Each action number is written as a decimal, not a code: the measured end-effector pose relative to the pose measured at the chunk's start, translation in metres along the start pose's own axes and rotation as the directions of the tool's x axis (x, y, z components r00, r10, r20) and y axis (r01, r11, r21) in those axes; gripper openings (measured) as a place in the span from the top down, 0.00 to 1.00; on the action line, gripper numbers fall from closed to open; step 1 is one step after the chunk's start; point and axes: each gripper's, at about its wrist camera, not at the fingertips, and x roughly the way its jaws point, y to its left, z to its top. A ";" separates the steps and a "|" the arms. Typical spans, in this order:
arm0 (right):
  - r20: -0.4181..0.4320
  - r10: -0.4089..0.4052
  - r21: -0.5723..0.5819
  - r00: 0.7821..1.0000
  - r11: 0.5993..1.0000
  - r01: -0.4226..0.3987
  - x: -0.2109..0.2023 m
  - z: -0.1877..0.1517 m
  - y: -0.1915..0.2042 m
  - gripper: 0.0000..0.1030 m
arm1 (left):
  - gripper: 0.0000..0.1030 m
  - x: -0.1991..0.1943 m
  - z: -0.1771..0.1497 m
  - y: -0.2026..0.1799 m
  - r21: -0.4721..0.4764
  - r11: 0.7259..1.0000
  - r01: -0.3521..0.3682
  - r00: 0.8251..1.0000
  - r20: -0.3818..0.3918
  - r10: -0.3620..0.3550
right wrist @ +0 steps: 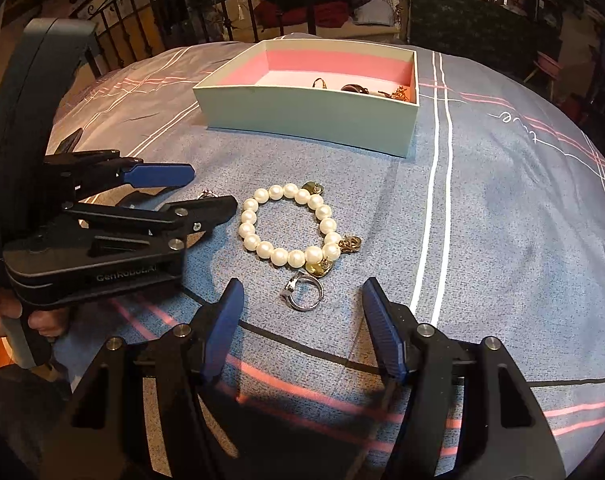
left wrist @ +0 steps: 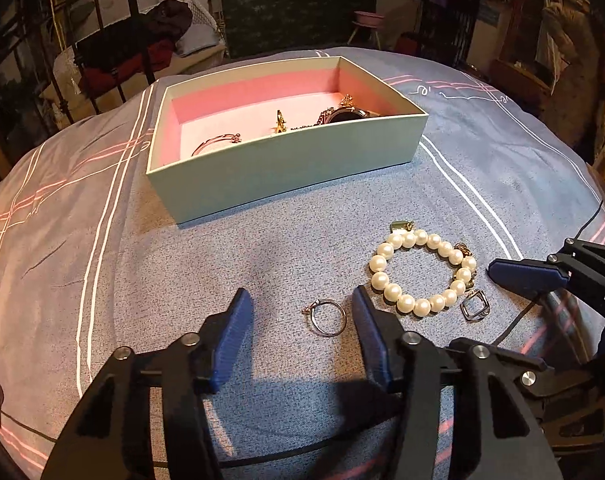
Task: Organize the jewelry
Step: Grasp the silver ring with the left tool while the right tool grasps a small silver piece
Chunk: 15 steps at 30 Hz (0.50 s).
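A pale green box [left wrist: 286, 162] with a pink lining holds a silver bangle [left wrist: 216, 144], a gold piece [left wrist: 280, 122] and a dark watch [left wrist: 344, 114]. On the blue bedspread lie a pearl bracelet [left wrist: 422, 270], a thin silver ring [left wrist: 328, 317] and a square silver ring [left wrist: 476, 306]. My left gripper [left wrist: 302, 300] is open, with the thin ring between its fingertips. My right gripper [right wrist: 302, 290] is open around the square ring [right wrist: 302, 292], just before the pearl bracelet [right wrist: 290, 226]. The box [right wrist: 310, 114] stands beyond.
The bedspread [left wrist: 102, 240] has white and pink stripes and slopes off at the sides. A black iron bed frame [left wrist: 114, 20] and cluttered furniture stand behind. The left gripper's body [right wrist: 102, 232] shows at the left of the right wrist view.
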 end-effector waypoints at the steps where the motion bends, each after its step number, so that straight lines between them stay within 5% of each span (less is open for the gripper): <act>1: 0.003 0.001 0.005 1.000 1.000 -0.001 0.000 0.000 0.000 0.40 | 0.73 -0.002 -0.002 0.001 -0.004 1.000 0.002 1.000 0.007 -0.002; 3: 0.006 -0.001 0.005 1.000 1.000 0.001 0.000 0.000 0.000 0.40 | 0.81 -0.005 -0.006 0.005 -0.022 0.999 0.024 1.000 0.019 -0.023; 9: 0.021 -0.016 0.013 1.000 1.000 0.015 0.002 0.001 0.001 0.40 | 0.81 -0.009 -0.009 0.015 -0.070 0.995 0.073 0.997 0.036 -0.071; 15: 0.040 -0.022 -0.018 0.999 1.000 0.022 0.001 0.000 0.006 0.79 | 0.81 -0.011 -0.011 0.012 -0.070 0.995 0.065 0.997 0.033 -0.063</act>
